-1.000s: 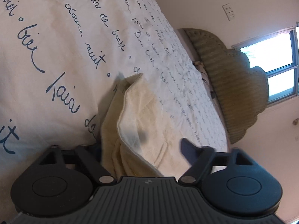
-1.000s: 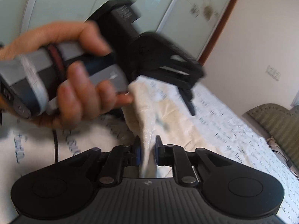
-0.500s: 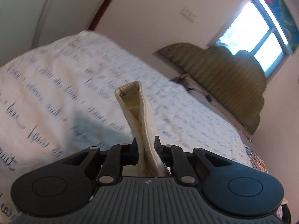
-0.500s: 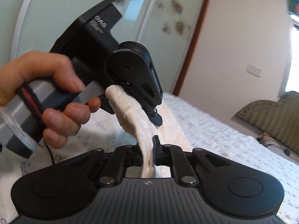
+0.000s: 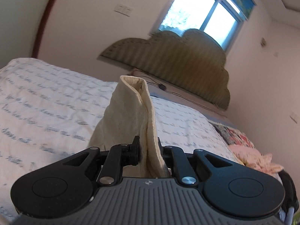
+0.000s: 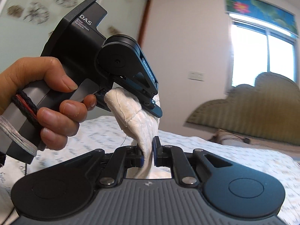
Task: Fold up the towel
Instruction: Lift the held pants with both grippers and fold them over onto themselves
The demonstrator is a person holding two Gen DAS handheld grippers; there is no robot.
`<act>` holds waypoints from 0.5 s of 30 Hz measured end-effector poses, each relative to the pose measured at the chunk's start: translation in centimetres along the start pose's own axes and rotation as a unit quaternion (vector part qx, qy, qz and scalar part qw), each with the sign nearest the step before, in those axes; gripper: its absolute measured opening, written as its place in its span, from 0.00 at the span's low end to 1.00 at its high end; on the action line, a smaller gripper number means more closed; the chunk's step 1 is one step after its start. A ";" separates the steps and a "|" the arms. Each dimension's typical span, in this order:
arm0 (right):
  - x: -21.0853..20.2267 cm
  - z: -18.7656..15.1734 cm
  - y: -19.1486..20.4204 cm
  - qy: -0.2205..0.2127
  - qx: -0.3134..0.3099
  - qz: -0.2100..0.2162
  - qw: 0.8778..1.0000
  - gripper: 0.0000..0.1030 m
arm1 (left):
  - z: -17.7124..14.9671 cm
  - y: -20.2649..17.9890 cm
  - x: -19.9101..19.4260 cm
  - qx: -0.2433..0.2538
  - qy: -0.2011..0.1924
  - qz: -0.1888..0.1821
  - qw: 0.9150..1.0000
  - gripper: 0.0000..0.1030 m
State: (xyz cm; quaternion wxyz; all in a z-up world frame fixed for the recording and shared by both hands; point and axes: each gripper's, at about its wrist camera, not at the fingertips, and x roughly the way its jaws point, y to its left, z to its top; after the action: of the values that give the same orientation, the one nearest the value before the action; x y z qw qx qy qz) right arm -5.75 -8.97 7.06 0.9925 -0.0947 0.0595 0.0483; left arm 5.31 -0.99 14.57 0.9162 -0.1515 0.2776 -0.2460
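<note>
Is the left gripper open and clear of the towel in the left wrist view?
No, the left gripper is shut on the cream towel, which stands up between its fingers above the bed.

The towel is cream cloth, soft and nubbly with a stitched hem; the left claw and right claw are matt black plastic with shiny metal pivot screws; the bed wears smooth printed cotton, its headboard ribbed olive fabric
</note>
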 end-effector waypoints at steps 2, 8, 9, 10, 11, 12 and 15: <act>-0.8 -0.5 -1.9 0.000 0.017 -0.018 1.000 0.09 | -0.6 -2.3 1.8 0.017 0.014 -0.013 1.000 0.14; -3.3 -2.1 -6.3 0.021 0.074 -0.061 0.995 0.09 | -3.4 -7.2 7.5 0.062 0.065 -0.038 0.995 0.14; -3.3 -2.5 -7.2 0.027 0.085 -0.067 0.994 0.09 | -4.0 -7.8 8.5 0.070 0.075 -0.042 0.994 0.14; -3.4 -2.8 -7.8 0.033 0.096 -0.072 0.992 0.09 | -4.7 -8.4 9.4 0.078 0.087 -0.045 0.992 0.14; -3.4 -3.2 -8.4 0.039 0.106 -0.077 0.991 0.09 | -5.2 -8.9 10.2 0.083 0.096 -0.047 0.991 0.14; -3.5 -3.6 -8.9 0.045 0.115 -0.082 0.989 0.09 | -5.7 -9.5 11.3 0.092 0.108 -0.051 0.989 0.14; -3.7 -4.9 -10.5 0.064 0.149 -0.096 0.982 0.09 | -7.3 -10.6 13.9 0.106 0.136 -0.055 0.983 0.14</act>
State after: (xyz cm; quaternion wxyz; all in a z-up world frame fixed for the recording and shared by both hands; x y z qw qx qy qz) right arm -8.84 -20.51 4.68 0.9897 0.0456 0.1198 -0.0630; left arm 7.25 -18.32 7.09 0.8659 -0.0334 0.3629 -0.3427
